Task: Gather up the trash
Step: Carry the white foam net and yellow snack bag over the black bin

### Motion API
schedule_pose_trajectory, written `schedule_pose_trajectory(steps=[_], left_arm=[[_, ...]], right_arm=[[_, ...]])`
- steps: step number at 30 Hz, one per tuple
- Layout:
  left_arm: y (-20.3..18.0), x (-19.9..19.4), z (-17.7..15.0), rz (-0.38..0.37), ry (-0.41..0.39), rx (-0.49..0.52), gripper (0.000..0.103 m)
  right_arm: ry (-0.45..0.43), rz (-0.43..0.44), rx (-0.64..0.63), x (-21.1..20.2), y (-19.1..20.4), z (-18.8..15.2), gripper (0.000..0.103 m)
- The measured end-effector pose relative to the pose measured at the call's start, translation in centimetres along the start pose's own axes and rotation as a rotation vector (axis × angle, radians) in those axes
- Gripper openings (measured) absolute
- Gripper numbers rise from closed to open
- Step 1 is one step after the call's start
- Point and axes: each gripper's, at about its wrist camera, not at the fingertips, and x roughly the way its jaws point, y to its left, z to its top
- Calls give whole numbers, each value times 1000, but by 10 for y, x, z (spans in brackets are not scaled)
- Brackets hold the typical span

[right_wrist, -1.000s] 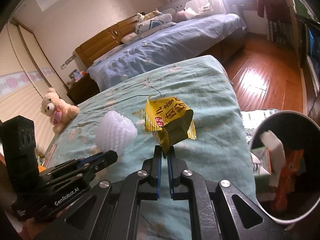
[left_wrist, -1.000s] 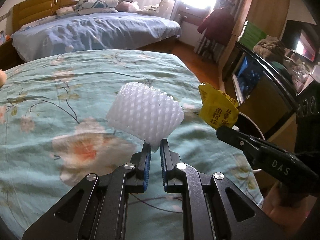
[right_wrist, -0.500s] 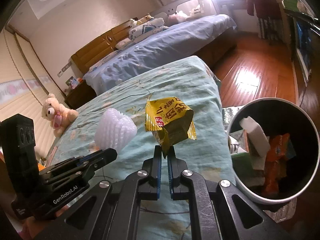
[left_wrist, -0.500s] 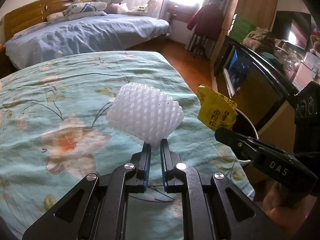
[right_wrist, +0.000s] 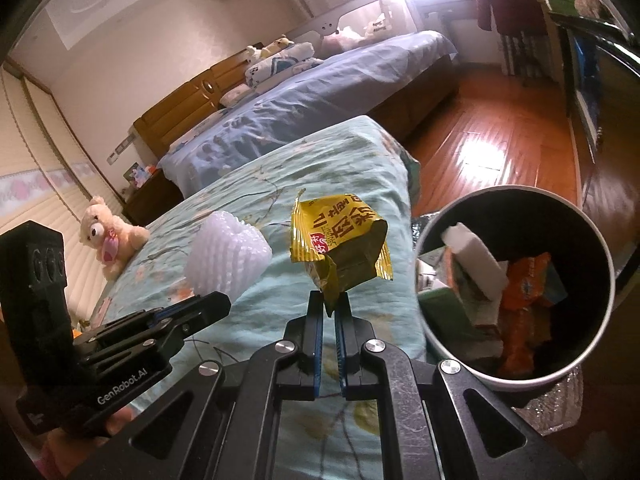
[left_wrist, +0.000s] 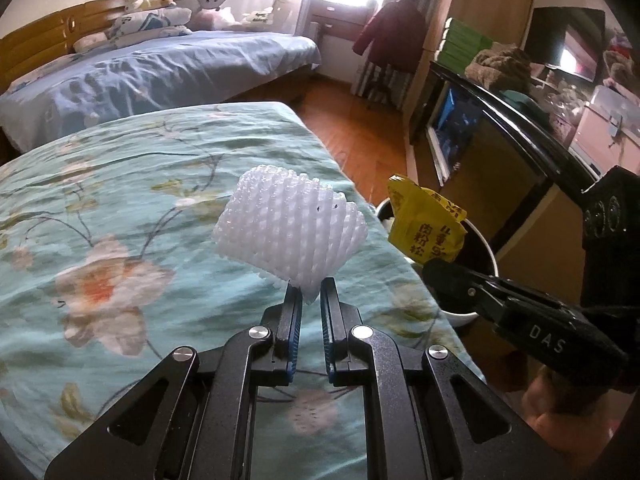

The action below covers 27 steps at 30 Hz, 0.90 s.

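A bed (right_wrist: 352,184) with a green flowery cover fills the room's near side. A teddy bear (right_wrist: 106,240) sits on it. A bin (right_wrist: 600,344) stands on the wooden floor (right_wrist: 500,148).

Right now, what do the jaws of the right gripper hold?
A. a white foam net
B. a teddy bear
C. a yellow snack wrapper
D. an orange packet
C: the right gripper is shut on a corner of the yellow snack wrapper, held up above the floral bedspread.
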Motion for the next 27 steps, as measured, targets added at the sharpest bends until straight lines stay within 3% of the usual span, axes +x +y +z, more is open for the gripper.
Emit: schedule_pose_trajectory(steps=[27], left_arm=[[-75,25,3,-89,56,139,9]], right_arm=[[-23,-96,107,-31,-66,-8,5]])
